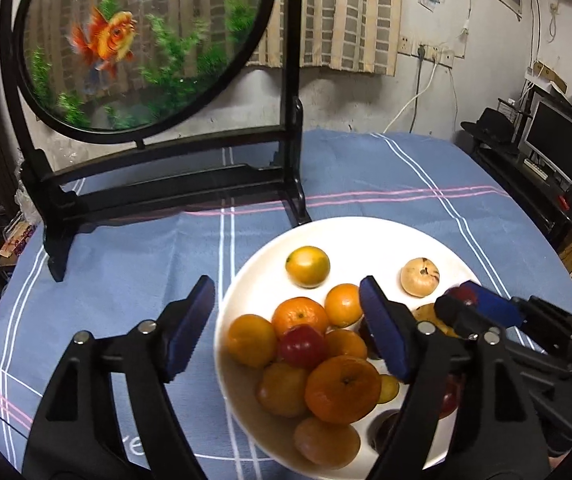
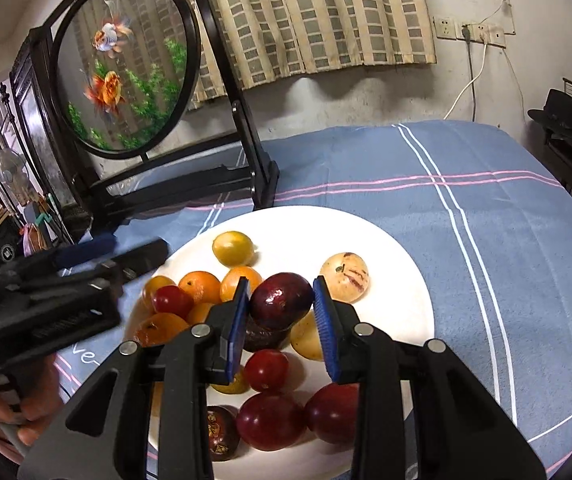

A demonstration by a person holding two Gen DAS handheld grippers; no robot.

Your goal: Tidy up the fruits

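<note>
A white plate (image 1: pixel 254 288) (image 2: pixel 397 264) on the blue cloth holds several oranges (image 1: pixel 341 388) (image 2: pixel 200 286), red fruits (image 1: pixel 303 346) (image 2: pixel 268 420), a yellow-green citrus (image 1: pixel 307 266) (image 2: pixel 233 248) and a tan spotted fruit (image 1: pixel 419 276) (image 2: pixel 343 276). My right gripper (image 2: pixel 282 312) is shut on a dark purple plum (image 2: pixel 282 298) just above the plate's middle; it also shows in the left wrist view (image 1: pixel 481 304). My left gripper (image 1: pixel 286 328) is open and empty over the plate's left rim, above the orange pile.
A round goldfish screen on a black wooden stand (image 1: pixel 158 184) (image 2: pixel 190 184) stands at the back left of the table. The blue striped tablecloth (image 1: pixel 385 176) (image 2: pixel 485 208) stretches to the right and back. A wall with a curtain is behind.
</note>
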